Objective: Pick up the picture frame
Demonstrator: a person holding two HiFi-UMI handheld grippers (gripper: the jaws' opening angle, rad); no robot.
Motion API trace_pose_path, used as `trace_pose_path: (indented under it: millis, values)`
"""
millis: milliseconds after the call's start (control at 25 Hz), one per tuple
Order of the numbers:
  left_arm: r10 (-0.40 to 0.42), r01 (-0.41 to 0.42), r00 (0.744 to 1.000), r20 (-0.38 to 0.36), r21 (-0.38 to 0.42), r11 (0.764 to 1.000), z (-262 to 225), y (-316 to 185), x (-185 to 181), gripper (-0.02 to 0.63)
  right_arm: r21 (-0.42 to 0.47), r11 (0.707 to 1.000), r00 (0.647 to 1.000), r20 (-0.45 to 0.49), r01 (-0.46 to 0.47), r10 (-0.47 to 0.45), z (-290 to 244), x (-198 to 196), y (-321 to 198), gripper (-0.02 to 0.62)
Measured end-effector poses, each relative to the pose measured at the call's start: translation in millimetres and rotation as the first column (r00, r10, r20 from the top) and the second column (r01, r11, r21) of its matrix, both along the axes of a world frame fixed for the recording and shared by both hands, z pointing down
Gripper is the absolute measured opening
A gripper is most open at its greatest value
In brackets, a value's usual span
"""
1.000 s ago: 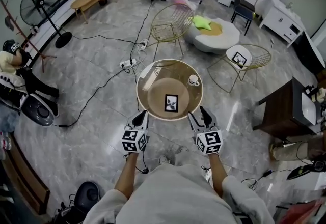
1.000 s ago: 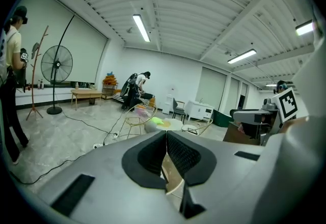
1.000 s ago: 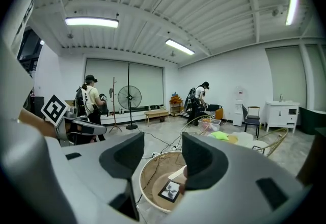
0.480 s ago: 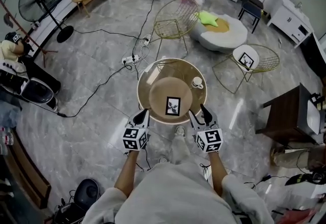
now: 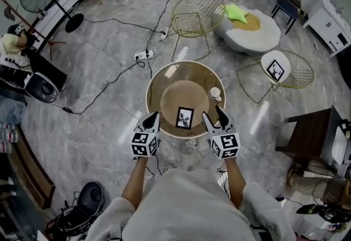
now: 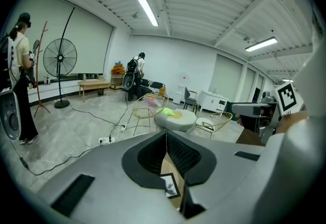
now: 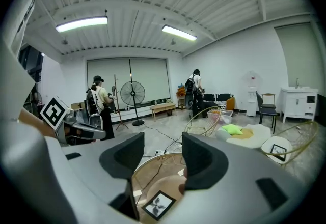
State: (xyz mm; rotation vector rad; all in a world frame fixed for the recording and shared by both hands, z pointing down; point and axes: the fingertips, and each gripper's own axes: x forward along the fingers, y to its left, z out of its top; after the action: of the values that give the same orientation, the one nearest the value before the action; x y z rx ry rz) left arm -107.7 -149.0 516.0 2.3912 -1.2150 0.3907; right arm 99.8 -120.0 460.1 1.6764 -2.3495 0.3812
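**Frame flat on the table, a gripper on either side**

The round glass table (image 5: pixel 164 82) stands just ahead of the person. The left gripper (image 5: pixel 151 120) hovers at its near rim, jaws clenched together on nothing. The right gripper (image 5: pixel 214 115) has its jaws apart and empty. Between the two lies the picture frame (image 5: pixel 184 117), flat on the tabletop near the front edge. A small cup (image 5: pixel 215 93) sits behind it to the right.

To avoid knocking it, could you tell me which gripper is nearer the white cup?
Right. The right gripper hovers just short of the white cup; the left gripper is on the other side of the picture frame.
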Motion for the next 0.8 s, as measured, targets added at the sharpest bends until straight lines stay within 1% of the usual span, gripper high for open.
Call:
trace_pose_path:
  millis: [240, 480, 640, 800]
  values:
    - [-0.023, 0.024, 0.999, 0.028, -0.042, 0.999, 19, -35, 22, 0.015, -0.055, 0.998, 0.999, 0.022, 0.038, -0.036, 22, 19, -40, 0.218]
    - [-0.048, 0.053, 0.997, 0.053, -0.081, 0.995, 42, -51, 37, 0.015, -0.113, 0.990, 0.996, 0.038, 0.084, -0.080, 53, 33, -60, 0.216]
    - [-0.054, 0.063, 0.995, 0.084, -0.116, 0.991, 62, -52, 43, 0.015, -0.154, 0.981, 0.992, 0.053, 0.117, -0.110, 78, 35, -64, 0.215]
    - [-0.045, 0.061, 0.994, 0.104, -0.156, 0.986, 82, -46, 49, 0.015, -0.195, 0.974, 0.992, 0.076, 0.118, -0.105, 99, 37, -62, 0.215]
